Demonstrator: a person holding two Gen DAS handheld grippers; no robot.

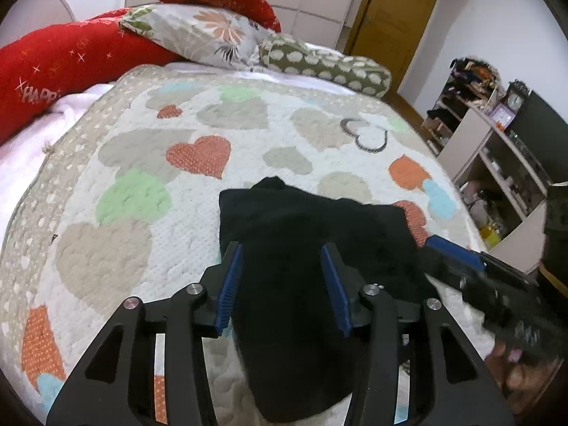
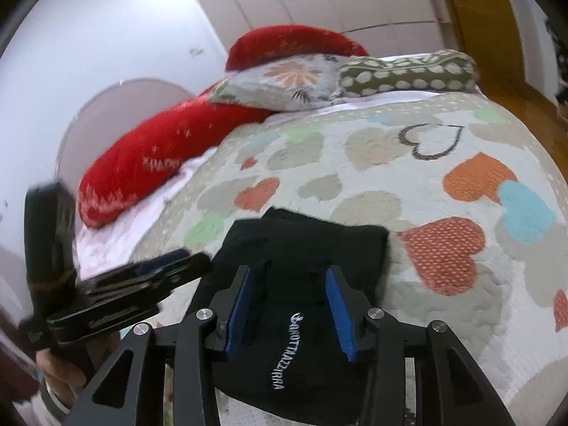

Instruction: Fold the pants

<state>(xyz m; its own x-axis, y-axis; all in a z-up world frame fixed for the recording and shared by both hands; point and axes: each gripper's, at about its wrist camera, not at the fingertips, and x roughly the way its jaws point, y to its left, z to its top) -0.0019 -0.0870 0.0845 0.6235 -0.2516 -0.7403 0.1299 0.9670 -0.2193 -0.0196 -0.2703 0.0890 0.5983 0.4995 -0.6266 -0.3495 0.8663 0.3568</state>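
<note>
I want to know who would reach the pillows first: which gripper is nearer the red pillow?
Left. The left gripper hangs over the pants' left part, on the side where the red pillow lies. The right gripper is over the pants' right part, farther from it. Both are open.

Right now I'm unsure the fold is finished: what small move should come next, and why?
Probably lift both grippers clear and check the fold. The pants already lie as a compact dark bundle on the quilt, and the left gripper and right gripper both stand open over them, gripping nothing. The far edge looks slightly uneven, so a light tidy may follow.
</note>
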